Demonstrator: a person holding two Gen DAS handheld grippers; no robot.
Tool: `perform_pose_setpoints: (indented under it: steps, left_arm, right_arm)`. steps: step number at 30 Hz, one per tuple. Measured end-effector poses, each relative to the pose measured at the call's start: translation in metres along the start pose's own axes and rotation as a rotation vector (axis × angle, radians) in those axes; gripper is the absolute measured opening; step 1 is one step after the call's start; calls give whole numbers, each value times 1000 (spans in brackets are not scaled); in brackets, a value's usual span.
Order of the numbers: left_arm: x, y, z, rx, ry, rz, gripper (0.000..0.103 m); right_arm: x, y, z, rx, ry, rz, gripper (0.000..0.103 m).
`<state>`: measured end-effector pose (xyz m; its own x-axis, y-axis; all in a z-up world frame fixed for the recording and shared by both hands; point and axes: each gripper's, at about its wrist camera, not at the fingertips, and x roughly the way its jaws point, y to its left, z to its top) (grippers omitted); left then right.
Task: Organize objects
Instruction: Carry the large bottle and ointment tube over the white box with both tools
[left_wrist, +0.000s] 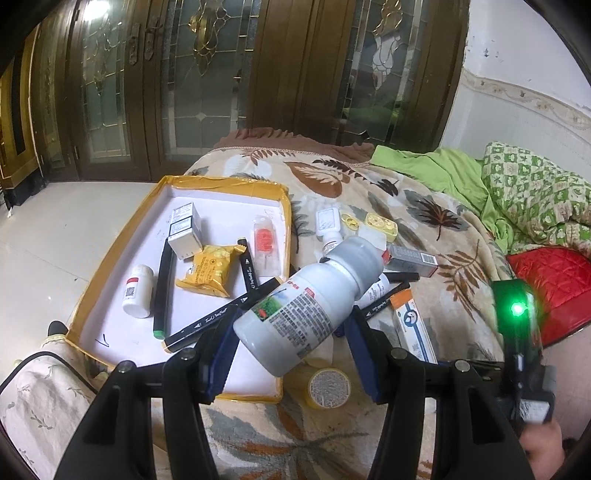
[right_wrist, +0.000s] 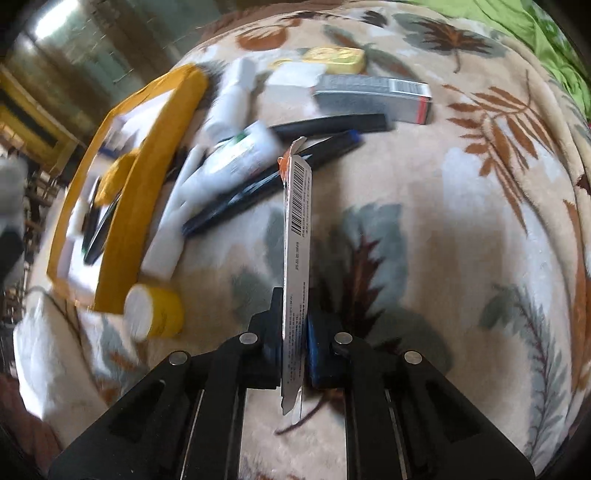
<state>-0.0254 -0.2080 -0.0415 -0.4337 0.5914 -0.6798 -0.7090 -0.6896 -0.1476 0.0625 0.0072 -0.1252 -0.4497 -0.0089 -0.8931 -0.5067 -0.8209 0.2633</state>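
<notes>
In the left wrist view, my left gripper (left_wrist: 291, 339) is shut on a white bottle (left_wrist: 295, 306) with a grey cap. The bottle is tilted and held over the near right corner of a white tray (left_wrist: 110, 254) with a yellow taped rim. In the right wrist view, my right gripper (right_wrist: 295, 317) is shut on a thin flat carton (right_wrist: 297, 221) with a barcode. The carton stands edge-on above the leaf-patterned blanket (right_wrist: 443, 221). Black markers (right_wrist: 266, 184) and a white tube (right_wrist: 236, 155) lie beyond the carton, beside the tray (right_wrist: 147, 192).
The tray holds white boxes (left_wrist: 186, 229), a yellow packet (left_wrist: 208, 271), markers and a small white pill bottle (left_wrist: 138, 291). On the blanket lie a yellow jar (left_wrist: 328, 387), a grey box (left_wrist: 410, 258) and an orange-and-white carton (left_wrist: 410, 325). Green bedding (left_wrist: 517, 188) is heaped at the right.
</notes>
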Motion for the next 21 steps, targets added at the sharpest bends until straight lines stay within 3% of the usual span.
perform_pose_setpoints:
  steps: [9,16,21]
  left_arm:
    - [1,5,0,-25,6,12,57]
    - [2,26,4,-92,21,29,57]
    - [4,67,15,-160,38,60,57]
  right_arm:
    - [-48,27,4,-40,-148,97,10]
    - [-60,65,16,-93,-182,170,10]
    - [-53,88,28,-120,-175,212,10]
